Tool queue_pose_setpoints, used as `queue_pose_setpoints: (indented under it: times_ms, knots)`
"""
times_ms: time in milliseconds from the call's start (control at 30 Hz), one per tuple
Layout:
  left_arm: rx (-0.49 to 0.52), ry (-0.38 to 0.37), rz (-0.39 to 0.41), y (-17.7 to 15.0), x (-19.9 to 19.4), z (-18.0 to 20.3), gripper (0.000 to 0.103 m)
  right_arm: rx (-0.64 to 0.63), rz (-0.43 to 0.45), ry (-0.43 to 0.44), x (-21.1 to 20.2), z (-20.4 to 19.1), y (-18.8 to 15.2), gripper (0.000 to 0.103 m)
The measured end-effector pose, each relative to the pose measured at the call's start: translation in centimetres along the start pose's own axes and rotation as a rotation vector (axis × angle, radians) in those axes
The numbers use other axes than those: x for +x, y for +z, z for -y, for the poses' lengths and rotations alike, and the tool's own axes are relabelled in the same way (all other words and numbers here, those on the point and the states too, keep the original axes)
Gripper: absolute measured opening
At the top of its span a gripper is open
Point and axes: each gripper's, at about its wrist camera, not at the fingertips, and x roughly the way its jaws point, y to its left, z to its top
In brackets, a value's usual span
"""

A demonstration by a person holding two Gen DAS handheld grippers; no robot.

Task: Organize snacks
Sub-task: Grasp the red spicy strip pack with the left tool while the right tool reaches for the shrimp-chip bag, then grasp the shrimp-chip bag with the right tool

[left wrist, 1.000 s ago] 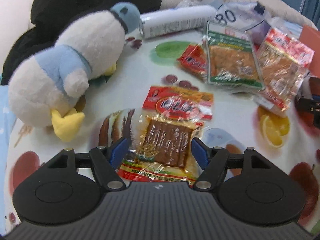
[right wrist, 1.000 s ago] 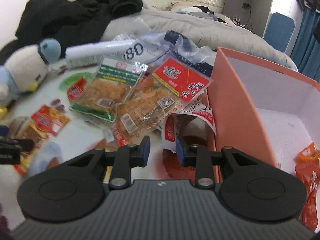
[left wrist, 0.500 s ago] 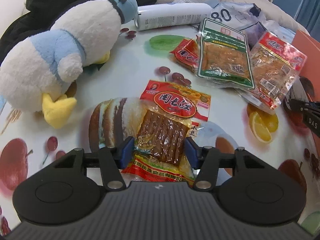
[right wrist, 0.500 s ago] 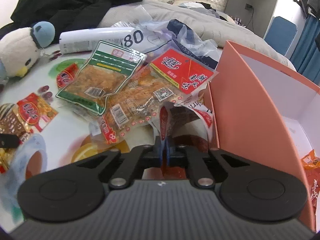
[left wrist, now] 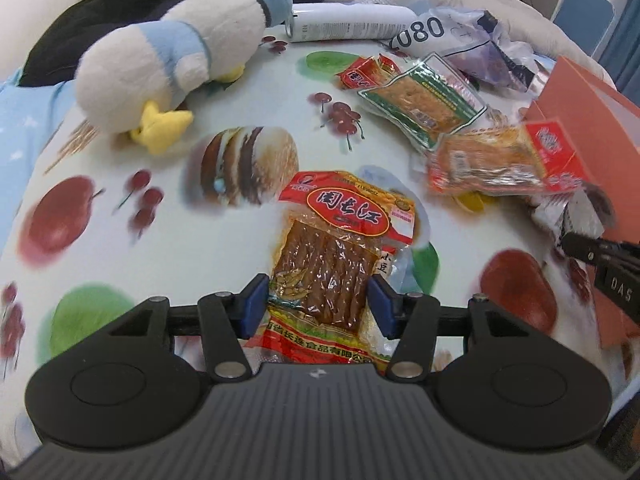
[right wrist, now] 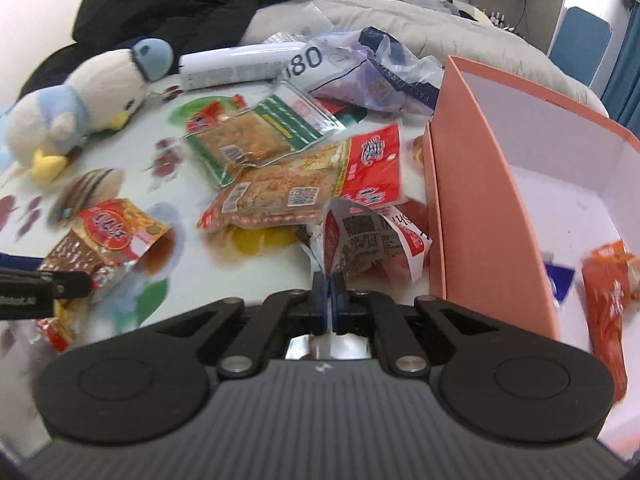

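My left gripper (left wrist: 318,306) is shut on a brown dried-tofu packet (left wrist: 332,256) with a red label, its blue pads pressing both long edges. The same packet (right wrist: 108,236) hangs just above the fruit-print tablecloth (left wrist: 120,240) in the right wrist view. My right gripper (right wrist: 329,300) is shut on the edge of a crumpled red-and-white wrapper (right wrist: 372,240) beside the salmon box (right wrist: 480,200). An orange packet (right wrist: 604,292) lies inside the box. A green-edged packet (right wrist: 256,140), an orange-red packet (right wrist: 304,188) and a small red packet (left wrist: 364,74) lie on the cloth.
A white and blue plush bird (left wrist: 172,60) lies at the back left. Behind the snacks are a white canister (left wrist: 348,22) and a crumpled plastic bag (right wrist: 372,76). Dark clothes (right wrist: 192,4) and a grey quilt lie beyond the table.
My left gripper closed on the tofu packet and carried it rightward, off the burger print. My right gripper closed on the red-and-white wrapper and drew it up beside the box.
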Motion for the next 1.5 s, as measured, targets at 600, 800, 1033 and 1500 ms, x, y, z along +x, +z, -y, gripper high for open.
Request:
queue_pose_setpoints:
  times_ms: [600, 800, 1033, 1500]
  knots:
    - [-0.126, -0.004, 0.011, -10.4, -8.6, 1.2, 0.059, -0.008, -0.077, 0.183, -9.7, -1.7, -8.5, 0.008]
    - [-0.171, -0.007, 0.021, -11.4, -9.3, 1.1, 0.059, -0.025, -0.104, 0.267, -10.6, -2.5, -9.3, 0.053]
    - [-0.168, 0.012, 0.035, -10.2, -9.3, 1.3, 0.059, -0.041, -0.072, 0.332, -13.0, -1.4, -9.1, 0.069]
    - [-0.199, 0.049, 0.031, -9.2, -9.5, 0.9, 0.059, -0.164, 0.001, 0.368, -10.4, 0.0, -4.7, 0.084]
